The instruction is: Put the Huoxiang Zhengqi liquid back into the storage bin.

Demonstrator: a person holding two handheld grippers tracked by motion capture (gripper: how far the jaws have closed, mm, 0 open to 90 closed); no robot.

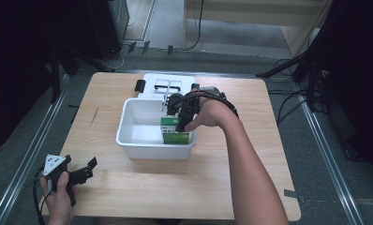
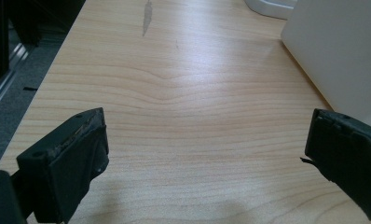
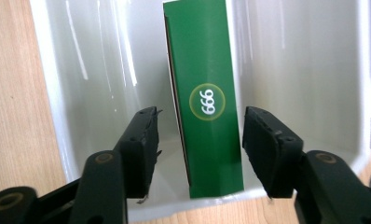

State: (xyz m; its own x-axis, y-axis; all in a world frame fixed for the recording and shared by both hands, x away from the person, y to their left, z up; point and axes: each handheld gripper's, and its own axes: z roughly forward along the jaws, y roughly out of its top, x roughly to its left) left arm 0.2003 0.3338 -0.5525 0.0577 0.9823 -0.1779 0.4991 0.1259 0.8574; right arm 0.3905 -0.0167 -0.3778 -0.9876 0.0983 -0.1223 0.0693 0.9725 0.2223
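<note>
**Green box in the white bin, right claw slack around it**

Nearest the person, at the counter's (image 1: 184, 187) front left corner, the left claw (image 1: 84, 172) rests in a hand (image 1: 58, 199), a grey three-cornered plate on top. In the left gripper view its two black, padded jaws stand wide apart with nothing but pale wood grain between them (the pad edges look frayed). The counter is light, smooth wood with rounded corners and a faint dark scuff (image 2: 147, 16) farther out.

Past that, mid-counter, sits the bin (image 1: 128, 133): white, glossy plastic, rectangular with rounded corners and a rolled rim. The right hand (image 1: 212, 115) reaches over its right side, with the right claw (image 1: 181, 125) pointing down into it. In the right gripper view the claw (image 3: 200, 149) straddles the box (image 3: 207, 93), a flat green cardboard carton with crisp edges and a round gold-ringed mark reading "999". The carton stands on edge against the bin's wall. The jaws are released: a gap shows on each side of the box, and neither pad presses it.

From the high view the box (image 1: 175, 137) lies at the bin's right end.

Beyond the bin lie a white flat lid (image 1: 168, 84) with black wire clips and a small black block (image 1: 140, 85).
</note>
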